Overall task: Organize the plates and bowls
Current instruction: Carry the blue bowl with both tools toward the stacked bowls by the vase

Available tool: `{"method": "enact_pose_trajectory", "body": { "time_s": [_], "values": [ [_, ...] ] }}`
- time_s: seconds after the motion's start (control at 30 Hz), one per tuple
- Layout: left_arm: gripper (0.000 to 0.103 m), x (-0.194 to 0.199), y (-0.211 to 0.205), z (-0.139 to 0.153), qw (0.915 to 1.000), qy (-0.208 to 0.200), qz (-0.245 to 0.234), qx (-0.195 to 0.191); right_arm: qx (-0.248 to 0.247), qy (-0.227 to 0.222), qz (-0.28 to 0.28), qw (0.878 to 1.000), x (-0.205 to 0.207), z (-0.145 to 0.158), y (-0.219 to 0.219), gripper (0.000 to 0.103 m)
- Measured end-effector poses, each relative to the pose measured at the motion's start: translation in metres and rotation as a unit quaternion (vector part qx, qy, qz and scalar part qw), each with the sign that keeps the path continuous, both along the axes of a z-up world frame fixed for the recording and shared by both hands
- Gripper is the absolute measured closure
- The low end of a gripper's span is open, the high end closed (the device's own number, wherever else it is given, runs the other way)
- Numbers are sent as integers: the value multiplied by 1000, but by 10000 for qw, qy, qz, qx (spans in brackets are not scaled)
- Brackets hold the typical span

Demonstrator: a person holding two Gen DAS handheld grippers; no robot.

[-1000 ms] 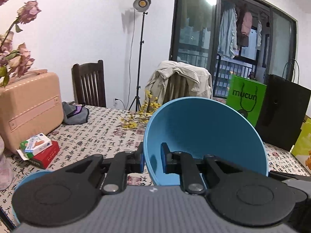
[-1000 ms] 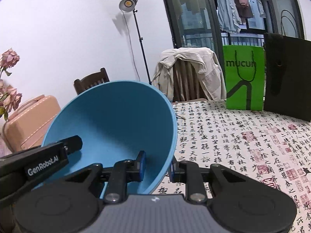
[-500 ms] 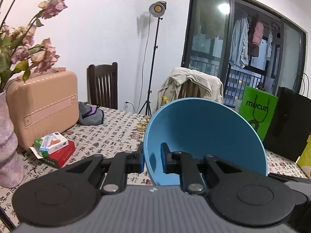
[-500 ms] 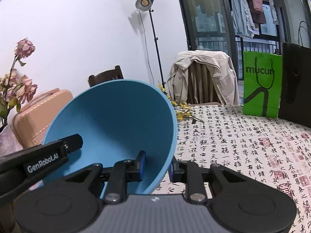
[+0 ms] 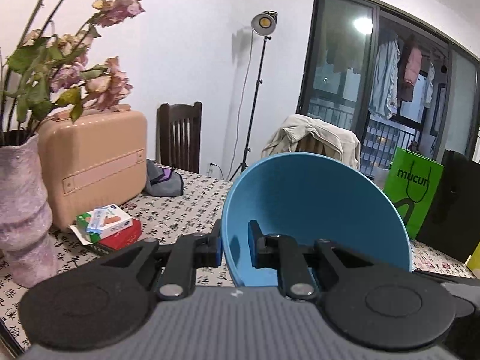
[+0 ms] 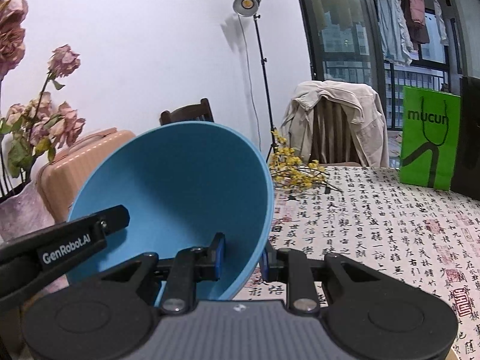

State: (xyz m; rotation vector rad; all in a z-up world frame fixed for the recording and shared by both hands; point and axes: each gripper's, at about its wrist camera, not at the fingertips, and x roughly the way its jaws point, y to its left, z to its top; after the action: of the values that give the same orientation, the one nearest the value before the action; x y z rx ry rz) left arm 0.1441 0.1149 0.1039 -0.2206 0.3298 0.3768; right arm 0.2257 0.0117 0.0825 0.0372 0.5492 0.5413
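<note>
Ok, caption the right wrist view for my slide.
Both grippers, right gripper and left gripper, clamp opposite rims of a blue bowl.

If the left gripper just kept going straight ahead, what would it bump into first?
Apart from the blue bowl the left gripper already pinches, probably the chair draped with a beige jacket across the table; depth is hard to judge.

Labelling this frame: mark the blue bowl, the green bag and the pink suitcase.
blue bowl (image 5: 315, 207): left wrist view, inner wall.
green bag (image 6: 429, 138): right wrist view, front face by the lettering.
pink suitcase (image 5: 93, 156): left wrist view, front panel above the strap.
</note>
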Motion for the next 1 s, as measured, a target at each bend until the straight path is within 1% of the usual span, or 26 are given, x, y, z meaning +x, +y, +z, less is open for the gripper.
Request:
{"method": "enact_pose_trajectory", "body": {
  "time_s": [0.43,1.0],
  "values": [
    [87,-22,28,-2,9995,-115,287,-80,-7,-43,337,9994,-12,2,37,80],
    [87,-42,61,-17,9975,-150,614,-301,-125,-5,683,9976,-22,-9,75,80]
  ]
}}
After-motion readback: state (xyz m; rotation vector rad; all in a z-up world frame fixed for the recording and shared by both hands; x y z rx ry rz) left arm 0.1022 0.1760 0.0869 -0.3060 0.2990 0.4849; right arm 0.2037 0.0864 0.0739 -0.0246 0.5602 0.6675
